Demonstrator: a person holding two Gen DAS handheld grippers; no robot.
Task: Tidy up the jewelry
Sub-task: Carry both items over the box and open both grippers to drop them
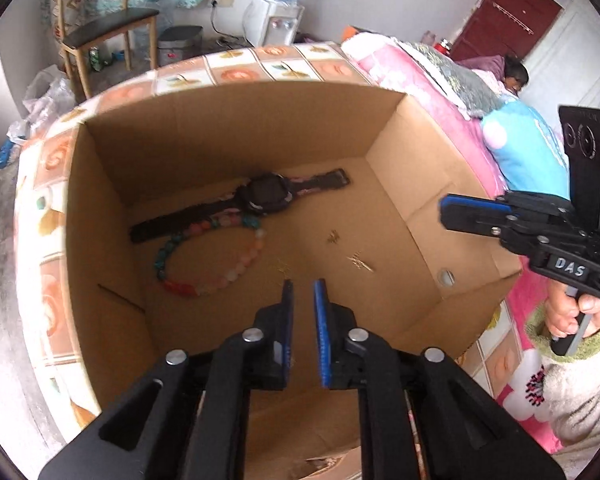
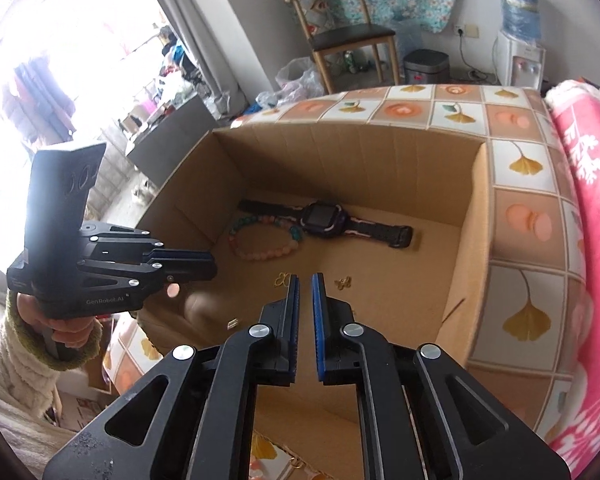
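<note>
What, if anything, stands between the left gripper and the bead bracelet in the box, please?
Nothing visible does. The left gripper hangs over the open box, jaws a narrow gap apart and empty. The bracelet lies bare on the box floor just ahead and to its left, touching only the watch at its far side.

Inside the cardboard box (image 1: 236, 128), left wrist view: watch (image 1: 260, 196) at 12 o'clock on the floor; bead bracelet (image 1: 208, 256) touching it at 7 o'clock; small charms (image 1: 360, 262) at 4 o'clock, apart.
</note>
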